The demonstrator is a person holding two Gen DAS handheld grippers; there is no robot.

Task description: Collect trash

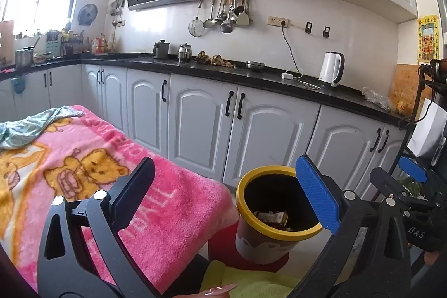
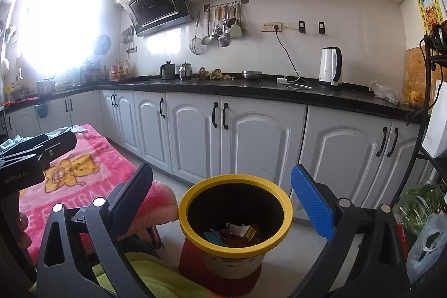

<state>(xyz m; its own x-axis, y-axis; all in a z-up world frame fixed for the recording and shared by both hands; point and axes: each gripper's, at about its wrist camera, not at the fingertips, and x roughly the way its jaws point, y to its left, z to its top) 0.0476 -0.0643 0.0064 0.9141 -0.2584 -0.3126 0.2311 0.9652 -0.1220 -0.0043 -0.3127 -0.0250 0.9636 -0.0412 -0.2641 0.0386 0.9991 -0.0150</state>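
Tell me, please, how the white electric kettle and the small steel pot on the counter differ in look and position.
The white electric kettle is tall, white with a dark handle; the small steel pot is squat and shiny metal. The kettle stands towards the right end of the counter, near a white cable; the steel pot sits further left, beside a dark pot. Both stand upright on the black counter.

The mouth of the yellow-rimmed bin (image 2: 235, 210) is uncovered; I can reach it from straight above. Wrappers (image 2: 237, 233) lie only at its bottom. My right hand-held gripper (image 2: 220, 196), jaws spread wide, frames the rim. The pink blanket (image 1: 97, 180) crowds the bin's left side, nearly touching. White cabinet doors (image 2: 251, 141) close off the space behind. A bag of greens (image 2: 419, 208) stands to the right.
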